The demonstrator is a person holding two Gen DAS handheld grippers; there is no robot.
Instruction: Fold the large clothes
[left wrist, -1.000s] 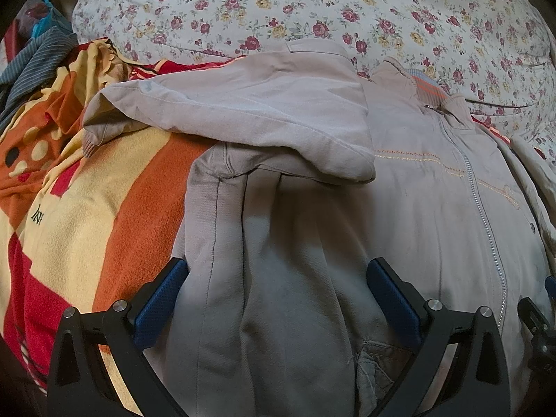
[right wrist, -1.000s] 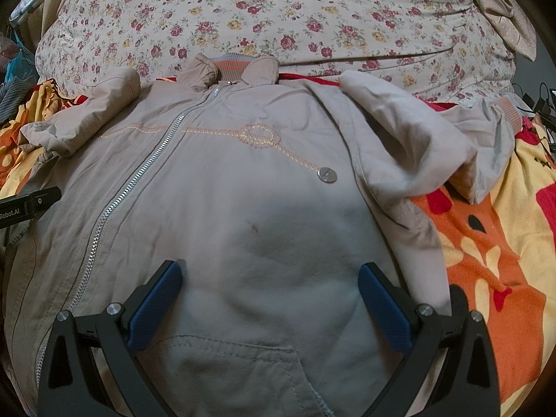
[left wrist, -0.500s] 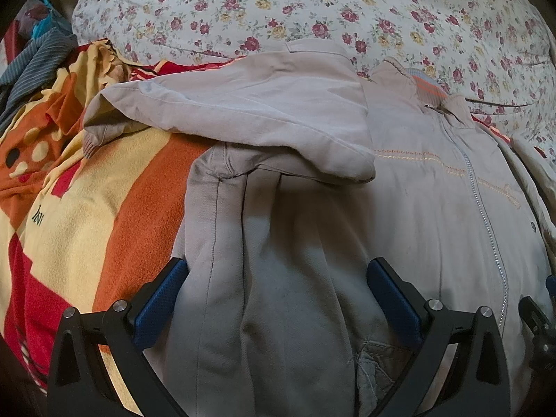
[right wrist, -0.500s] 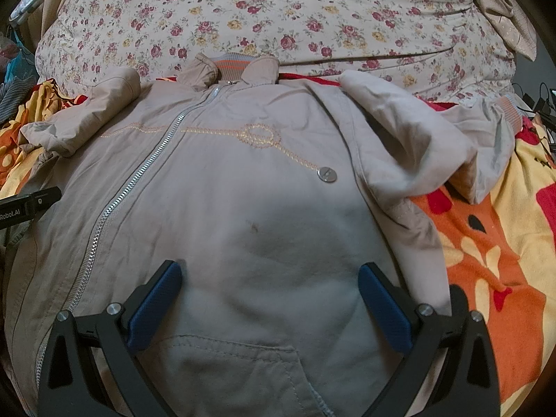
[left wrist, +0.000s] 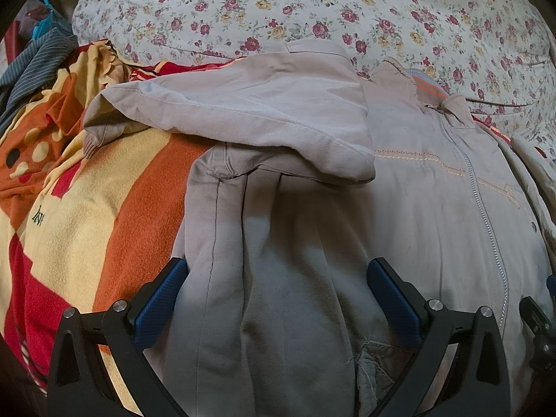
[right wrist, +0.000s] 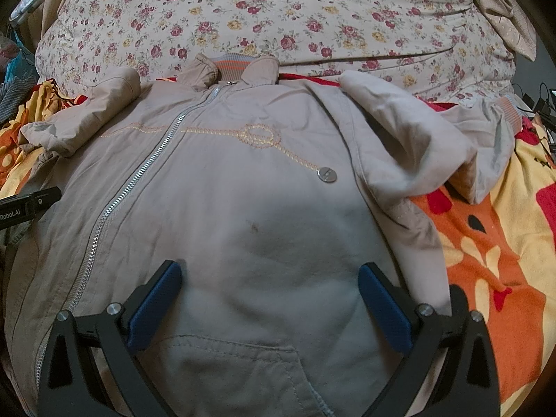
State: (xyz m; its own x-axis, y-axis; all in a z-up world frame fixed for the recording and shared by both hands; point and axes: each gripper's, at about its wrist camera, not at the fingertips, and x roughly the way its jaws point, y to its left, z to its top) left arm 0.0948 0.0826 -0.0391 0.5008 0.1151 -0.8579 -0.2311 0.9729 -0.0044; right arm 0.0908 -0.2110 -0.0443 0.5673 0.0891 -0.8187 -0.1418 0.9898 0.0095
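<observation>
1. Left wrist view: left gripper (left wrist: 278, 299) is held spread apart, nothing clamped; beige jacket (left wrist: 399, 208) is seen centre-right, one sleeve (left wrist: 243, 114) folded across upper centre, on the striped blanket (left wrist: 87, 215).
2. Right wrist view: right gripper (right wrist: 271, 299) is held wide apart over the jacket's lower front; the zipper (right wrist: 139, 173) is seen left of centre.

Beige jacket (right wrist: 243, 208), orange-red-yellow blanket (left wrist: 87, 226), rose-print floral quilt (right wrist: 278, 17)

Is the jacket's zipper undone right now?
No, in the right wrist view the silver zipper runs closed up the beige jacket all the way to the collar.
</observation>
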